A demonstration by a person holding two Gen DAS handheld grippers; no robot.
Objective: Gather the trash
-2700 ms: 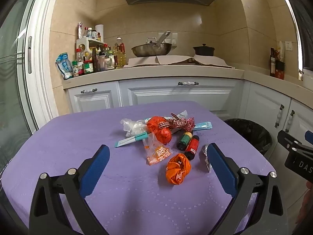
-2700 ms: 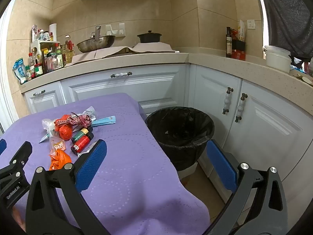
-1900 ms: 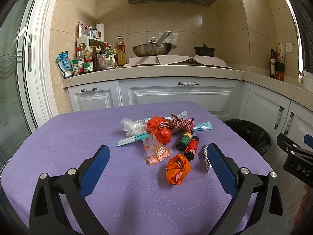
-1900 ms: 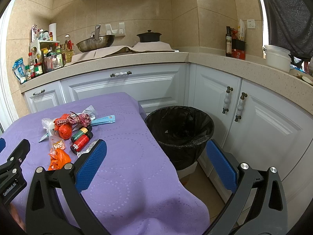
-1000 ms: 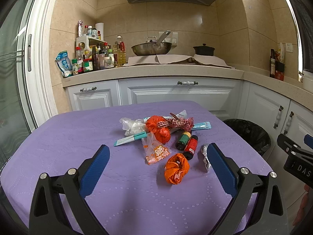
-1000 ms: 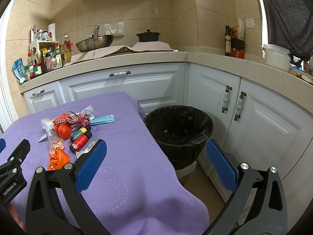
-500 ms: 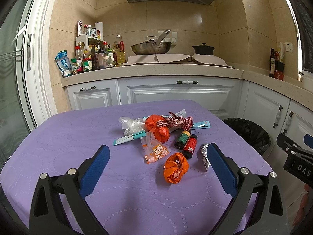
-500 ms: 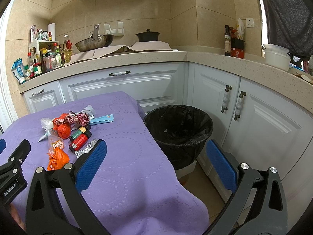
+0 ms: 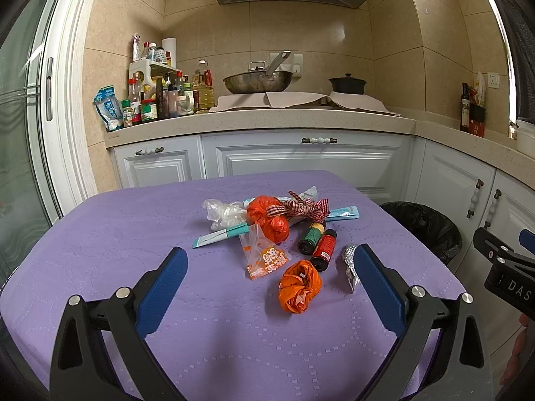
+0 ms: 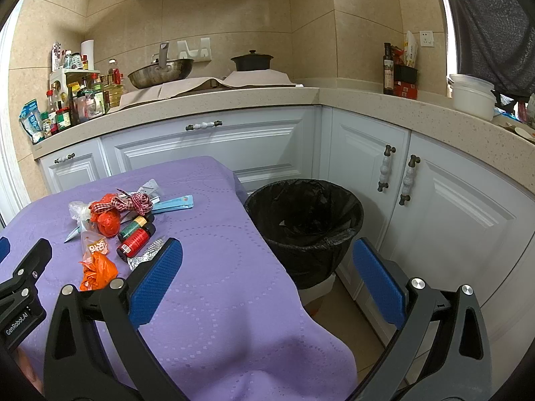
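Illumination: warm indoor, even, moderately bright. Glare patch on wall tiles (image 9: pixel 337 35); bright panel top right in both views. Soft shadow under crumpled orange bag (image 9: pixel 300 285) on purple tablecloth (image 9: pixel 133 234). Strong fisheye bending, dark vignette at corners. Focus sharp throughout.

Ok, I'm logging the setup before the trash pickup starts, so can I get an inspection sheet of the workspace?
Surface: table under purple quilted cloth.
Job's things: crumpled orange plastic bag, foil wrapper, red-labelled bottle, green-labelled bottle, checked ribbon, all on the cloth; black-lined trash bin on the floor beside the table.
Clutter: condiment bottles on the counter.
Grippers: left gripper open, empty; right gripper open, empty.
Cables: nothing seen.
Surroundings: white cabinets, steel wok.
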